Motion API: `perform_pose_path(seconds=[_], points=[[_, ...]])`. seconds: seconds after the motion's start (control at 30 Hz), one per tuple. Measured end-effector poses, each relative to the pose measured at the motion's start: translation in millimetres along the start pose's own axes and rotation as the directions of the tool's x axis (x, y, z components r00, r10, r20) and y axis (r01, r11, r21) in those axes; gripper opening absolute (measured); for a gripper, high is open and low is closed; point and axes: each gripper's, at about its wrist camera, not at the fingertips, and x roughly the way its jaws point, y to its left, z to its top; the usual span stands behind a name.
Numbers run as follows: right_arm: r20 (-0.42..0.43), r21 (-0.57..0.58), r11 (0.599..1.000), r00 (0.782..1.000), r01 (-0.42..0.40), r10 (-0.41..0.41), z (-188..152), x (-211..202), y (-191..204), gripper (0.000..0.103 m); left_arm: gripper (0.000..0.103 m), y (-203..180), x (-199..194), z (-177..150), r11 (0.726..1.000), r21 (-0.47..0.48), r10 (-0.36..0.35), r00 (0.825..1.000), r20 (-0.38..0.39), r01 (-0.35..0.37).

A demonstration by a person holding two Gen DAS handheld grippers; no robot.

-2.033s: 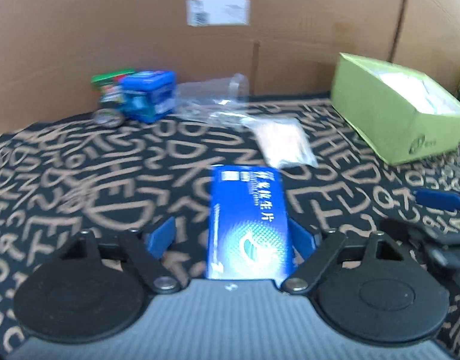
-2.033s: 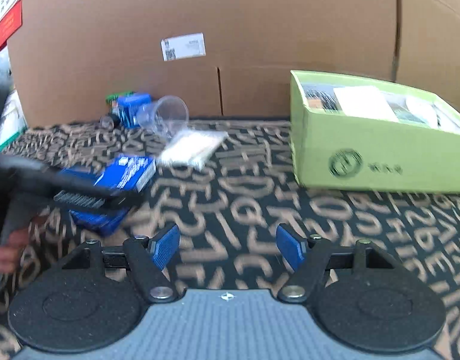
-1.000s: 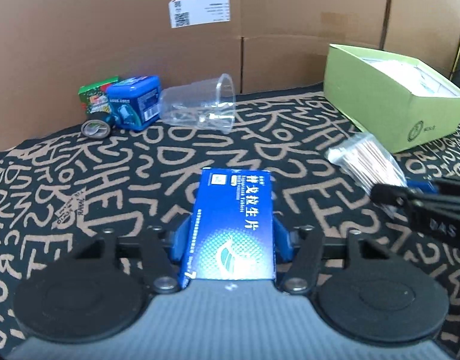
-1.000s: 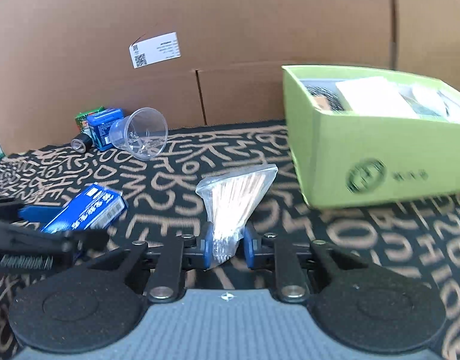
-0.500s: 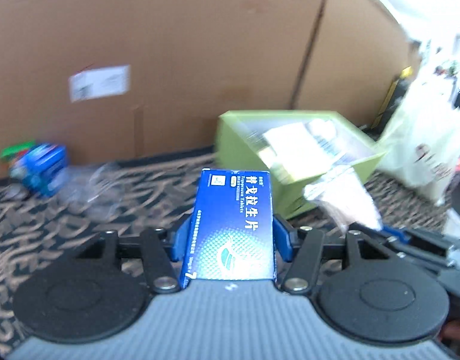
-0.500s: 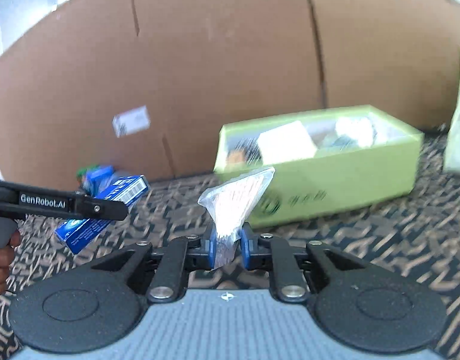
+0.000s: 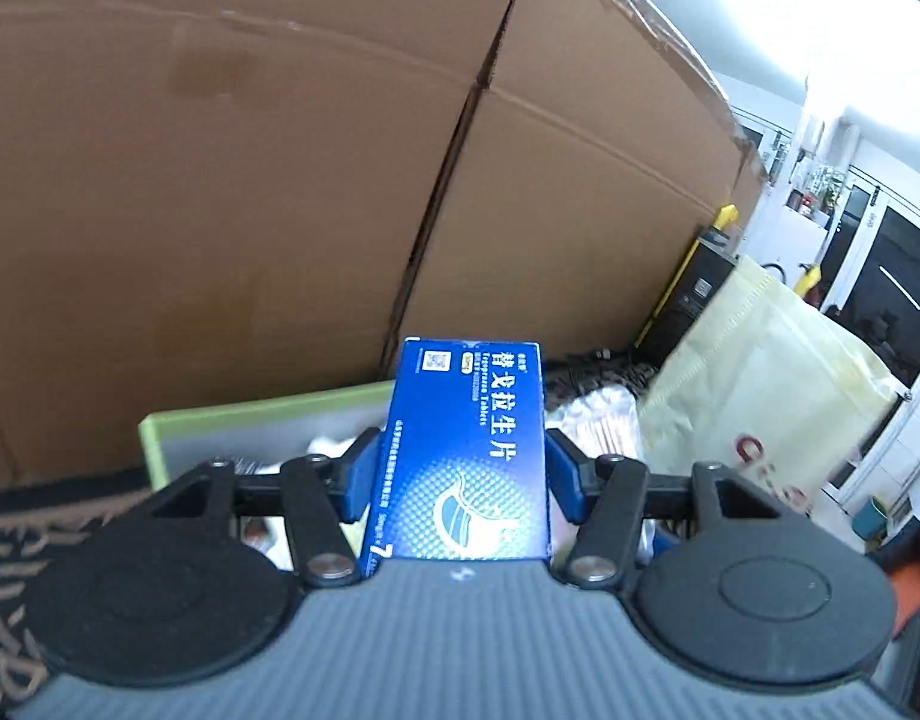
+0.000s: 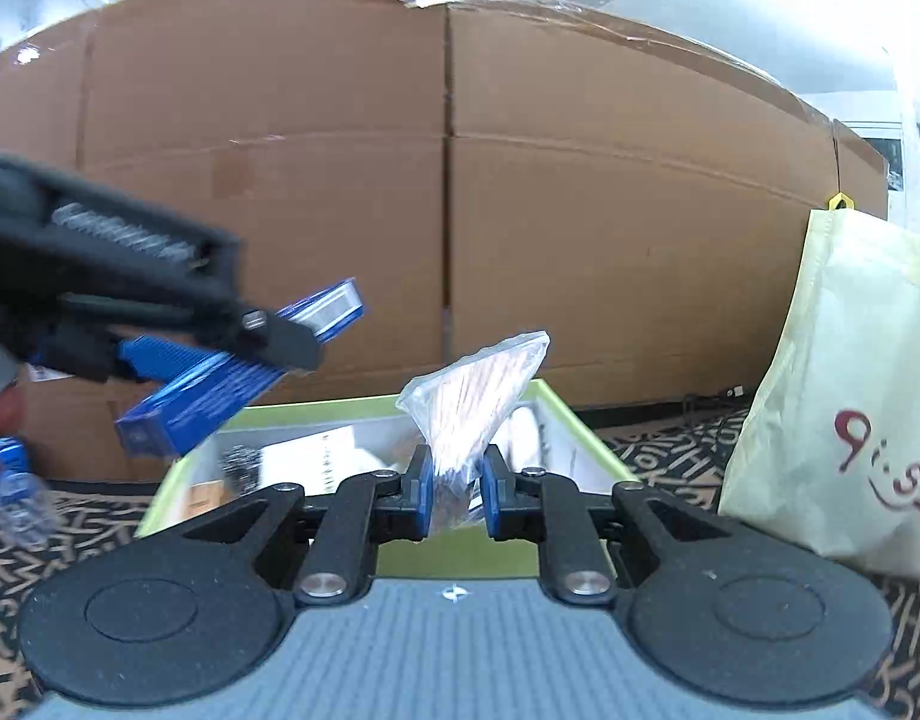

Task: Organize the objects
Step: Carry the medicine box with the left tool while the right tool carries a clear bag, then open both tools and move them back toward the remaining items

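Note:
My left gripper (image 7: 460, 474) is shut on a blue medicine box (image 7: 469, 444) with white Chinese print, held up over the near left part of the green box (image 7: 231, 417). The right wrist view shows that same blue medicine box (image 8: 231, 384) tilted in the left gripper (image 8: 177, 360), above the green box's left corner. My right gripper (image 8: 453, 483) is shut on a clear plastic packet of thin sticks (image 8: 478, 387), raised just in front of the green box (image 8: 556, 414). Papers and small items lie inside it.
A tall brown cardboard wall (image 8: 520, 180) stands right behind the green box. A cream shopping bag (image 8: 844, 408) stands on the right, close to the box. The black lettered cloth (image 8: 658, 450) covers the table. A person's hand (image 8: 3, 414) shows at the left edge.
Both grippers rose off the cloth and swung right toward the green box, each keeping its object. The cup and blue tin have slid out of the left wrist view.

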Motion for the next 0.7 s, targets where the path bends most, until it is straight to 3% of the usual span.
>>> perform_pose_path(seconds=[0.23,0.27,0.3,0.33,0.4,0.7], points=[[-0.009,-0.021,1.000,1.000,0.008,-0.008,2,41,-15,0.019,0.057,-3,55,10,1.000,-0.015,0.019,1.000,-0.012,-0.019],[-0.011,-0.022,1.000,1.000,0.003,-0.003,1,47,-15,0.019,0.066,-1,63,9,1.000,-0.011,0.022,1.000,-0.015,-0.022],[-0.013,-0.020,1.000,1.000,-0.005,0.005,0,54,-16,0.025,0.087,2,70,7,1.000,-0.007,0.019,1.000,-0.024,-0.019],[-0.023,-0.020,1.000,1.000,-0.017,0.016,-3,61,-15,0.032,0.094,5,74,4,0.999,-0.011,0.032,0.999,-0.024,-0.032],[-0.051,-0.025,1.000,0.999,-0.016,0.014,-11,74,-17,0.063,0.103,13,71,-5,0.997,-0.028,0.070,0.997,0.016,-0.069],[-0.006,-0.024,0.998,0.998,0.059,-0.060,-26,52,-14,0.072,0.103,14,60,-9,0.996,-0.027,0.088,0.996,0.025,-0.087]])
